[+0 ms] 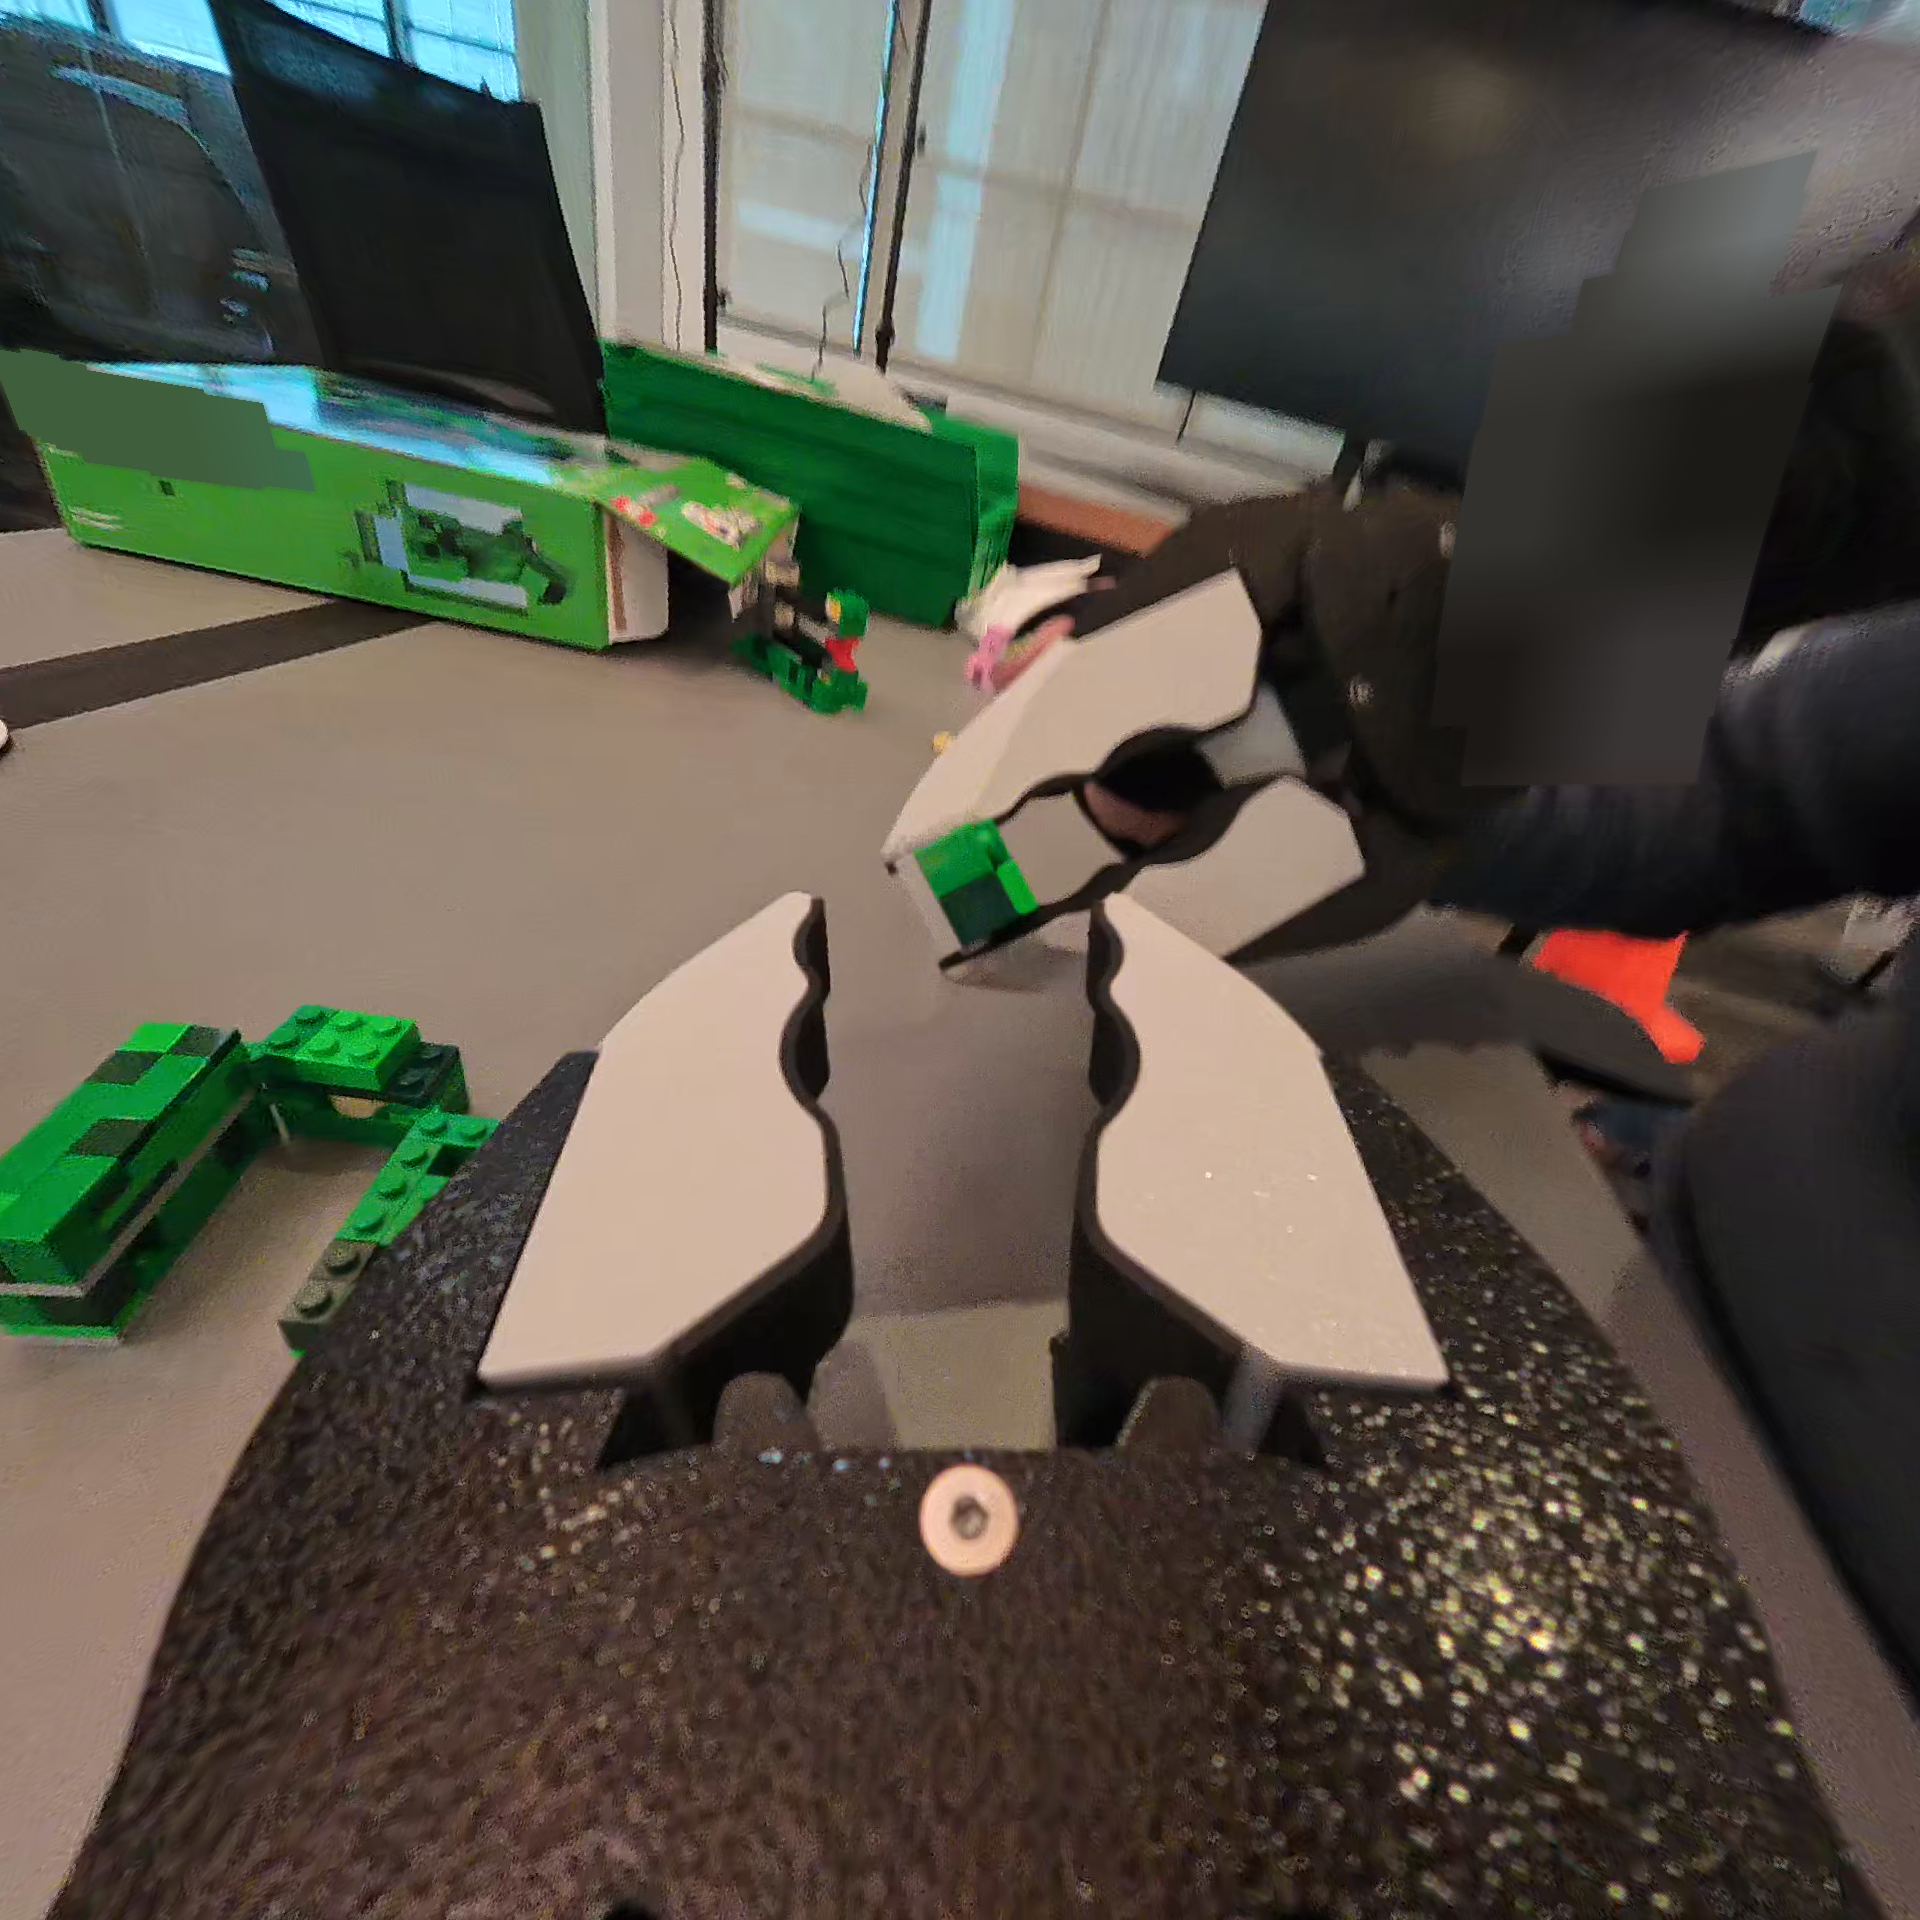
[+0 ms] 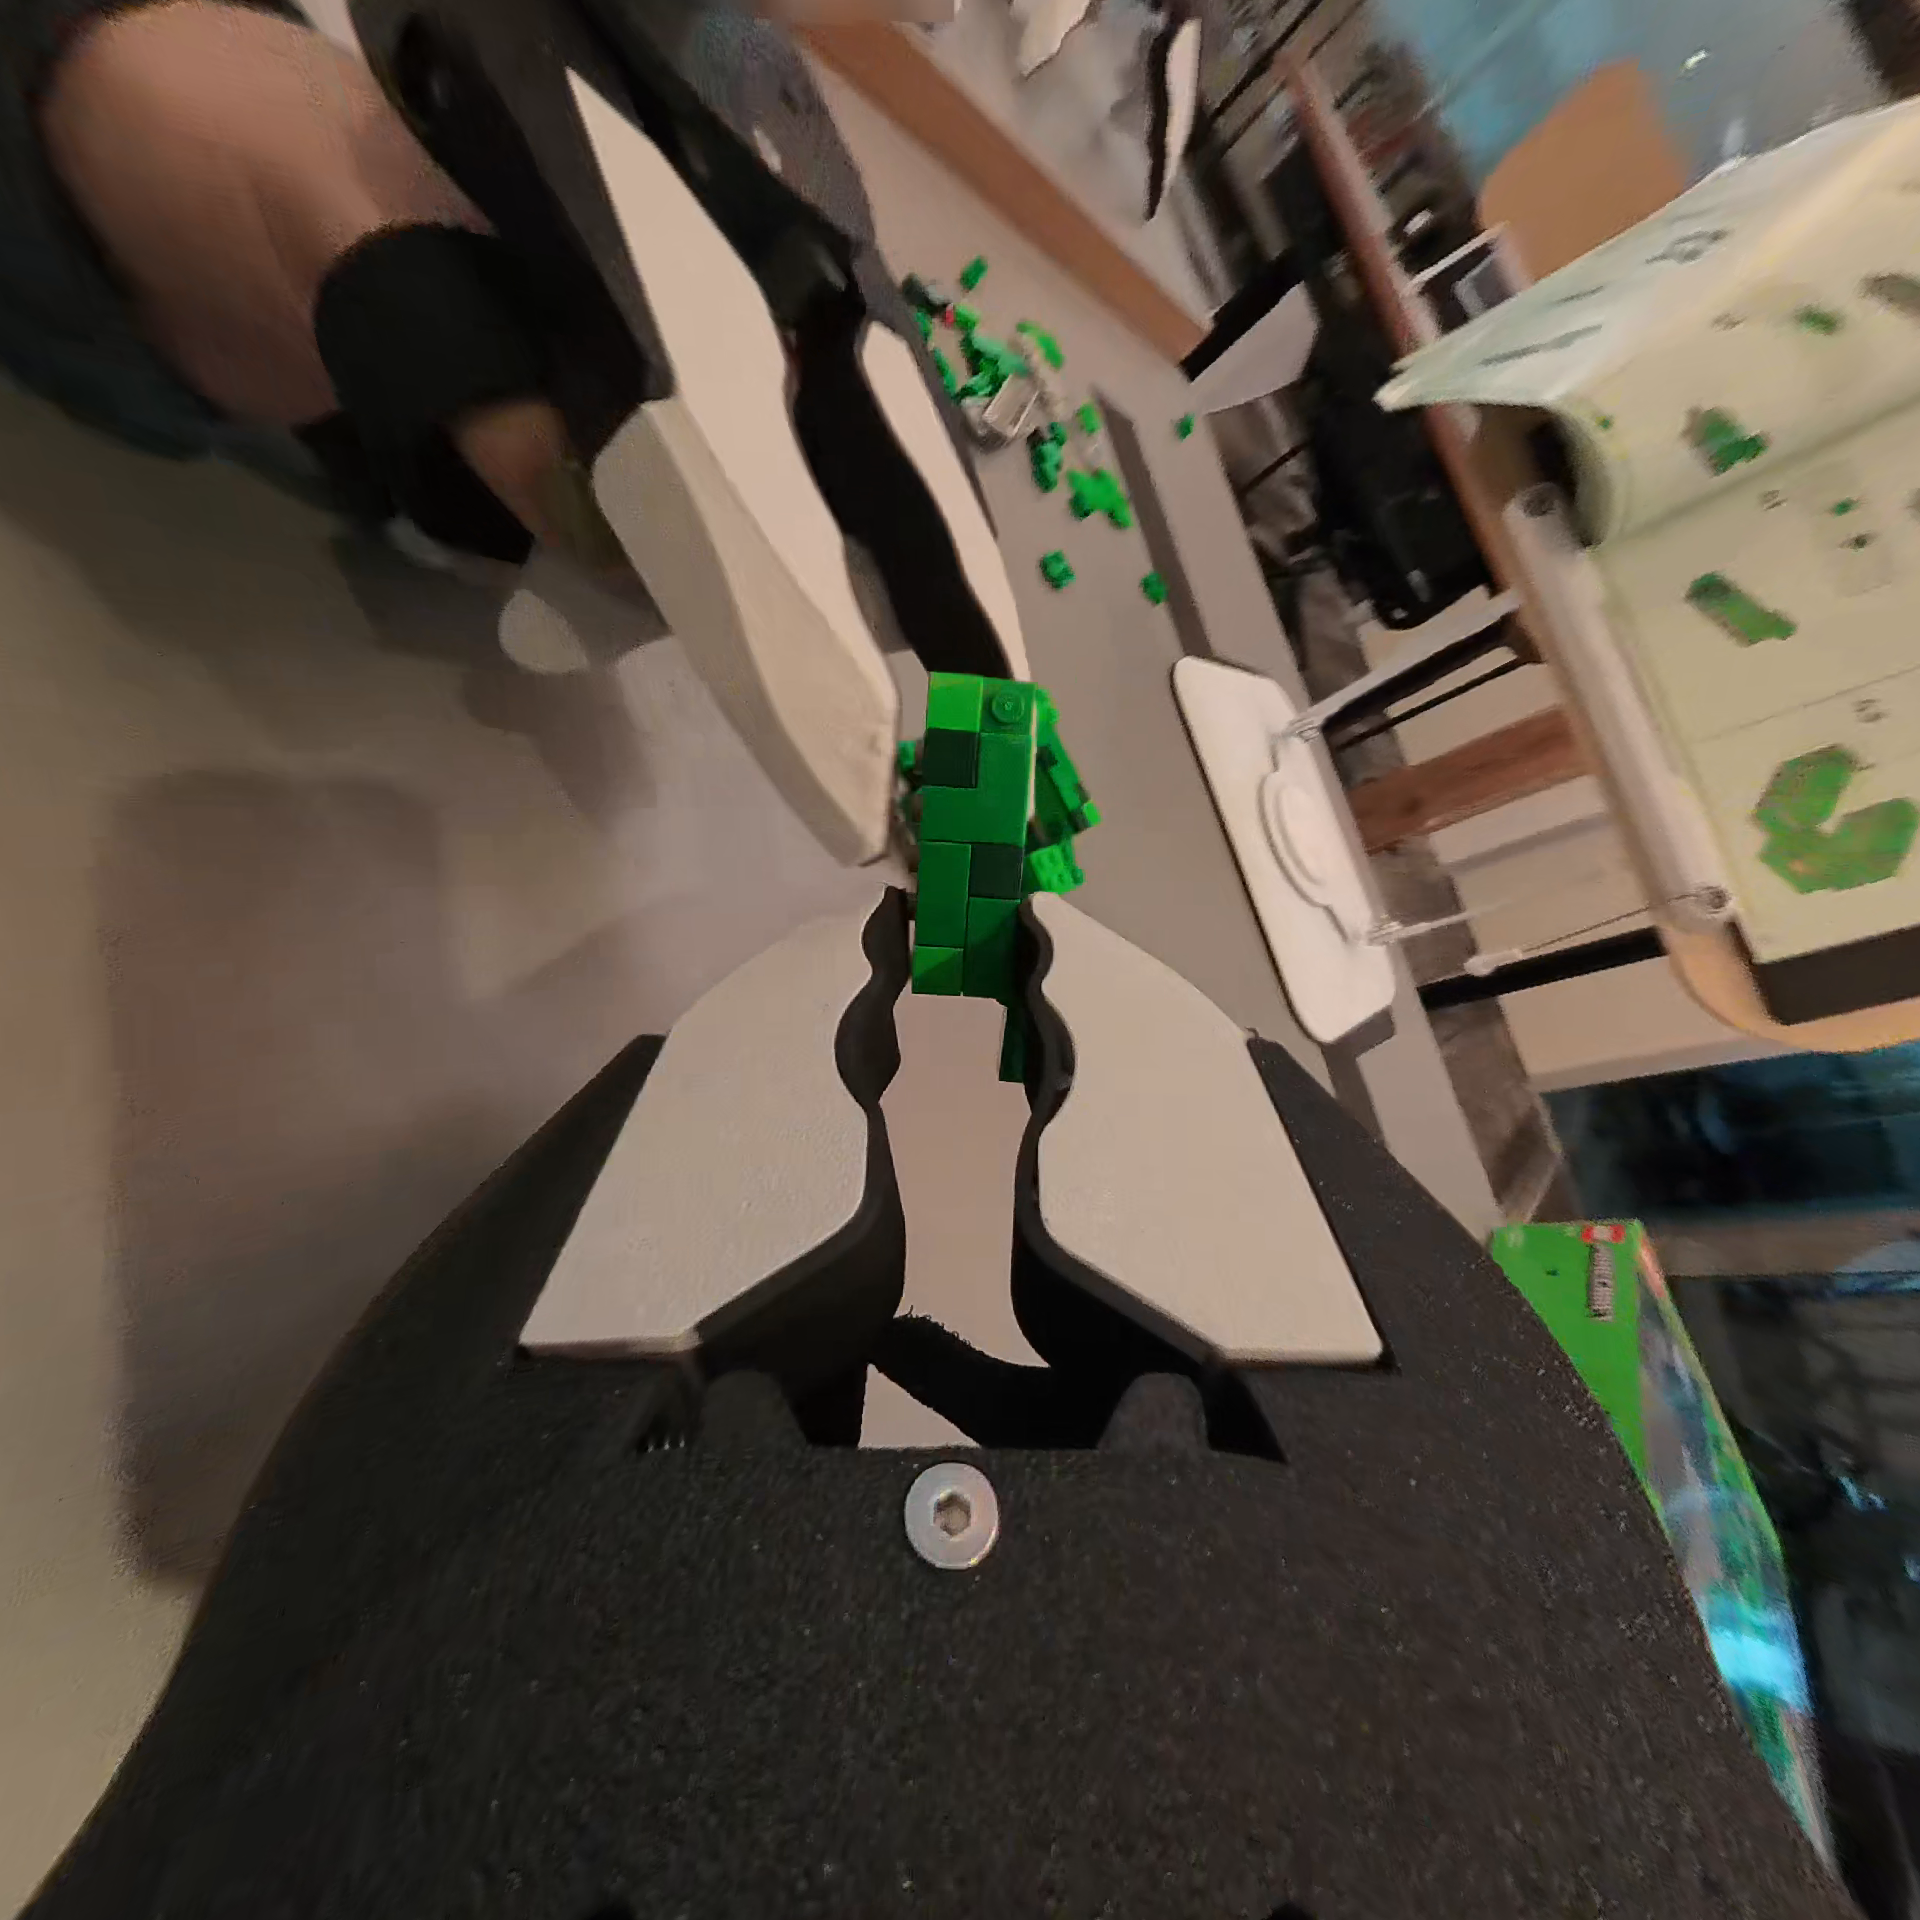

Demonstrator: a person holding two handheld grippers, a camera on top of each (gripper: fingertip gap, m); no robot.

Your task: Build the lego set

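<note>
A: How is the left gripper set?

B: Its jaws stand well apart with only bare grey desk between them; it holds nothing.

A: And the right gripper?

B: Its fingertips are closed on a small block of light and dark green lego bricks, pinching the block's near end. In the left wrist view that gripper sits just ahead and to the right, tilted down toward the desk, with the block at its tips.

A: Do the two touch?

B: In the right wrist view the other gripper's pale fingers reach in from the upper left, one tip right beside the block. I cannot tell whether it touches.

A: Where is the rest of the set?

B: A larger green lego assembly lies on the desk to the left of the left gripper. Loose green pieces are scattered farther along the desk.

A: Any containers?

B: A green box lies on its side at the back, end flap open; what is in it I cannot tell. A small green build stands near its open end.
</note>
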